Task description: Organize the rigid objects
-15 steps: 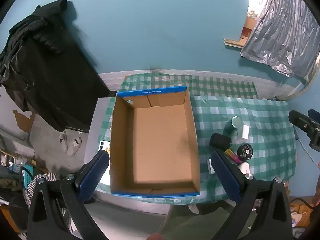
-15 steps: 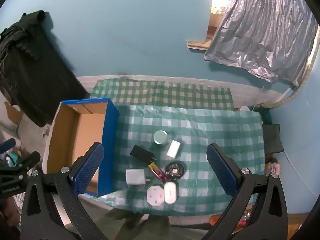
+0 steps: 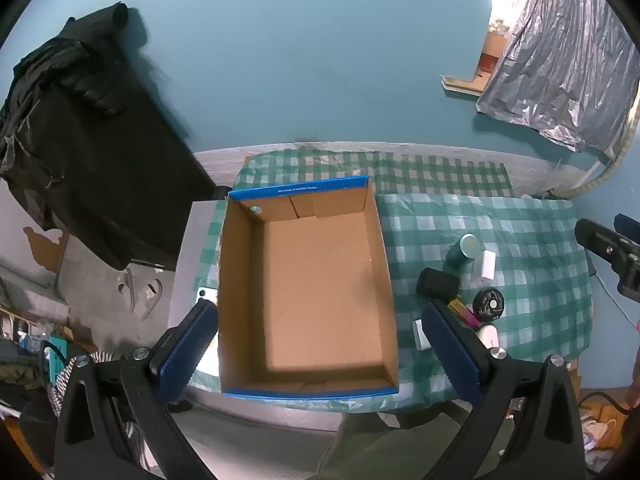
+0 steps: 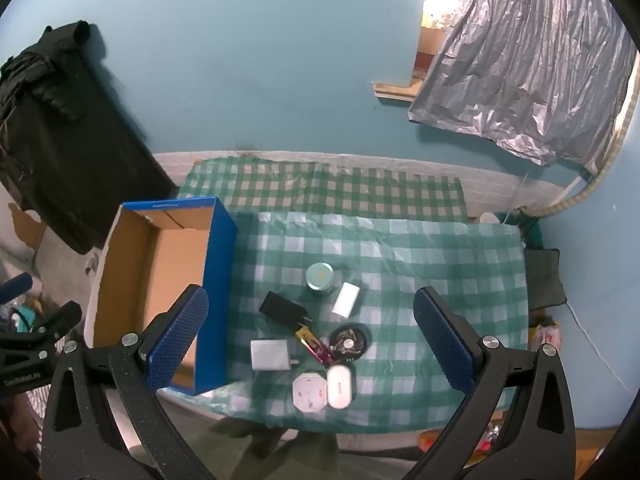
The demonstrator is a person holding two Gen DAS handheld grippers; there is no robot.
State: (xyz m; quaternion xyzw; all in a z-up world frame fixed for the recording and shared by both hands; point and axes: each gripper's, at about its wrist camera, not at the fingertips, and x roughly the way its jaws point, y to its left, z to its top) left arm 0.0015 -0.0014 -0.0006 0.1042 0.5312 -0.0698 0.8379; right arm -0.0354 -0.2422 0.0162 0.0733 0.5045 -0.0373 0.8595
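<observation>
An empty cardboard box with blue sides [image 3: 320, 392] [image 4: 216, 280] stands on the left of the green checked tablecloth. To its right lie several small items: a green round tin [image 4: 320, 278], a white block [image 4: 346, 299], a black charger [image 4: 282, 308], a white charger [image 4: 270, 355], a yellow-and-pink stick [image 4: 316, 346], a black round fan [image 4: 349, 342], a white octagonal piece [image 4: 309, 393] and a white case [image 4: 340, 386]. My left gripper [image 3: 320, 352] hangs open high over the box. My right gripper [image 4: 312, 340] hangs open high above the items, holding nothing.
The table [image 4: 360, 248] stands against a teal wall. A black garment [image 3: 80, 140] hangs at the left and a silver sheet [image 4: 520, 72] at the upper right. A phone [image 3: 204, 293] lies by the box's left side. The floor at the left is cluttered.
</observation>
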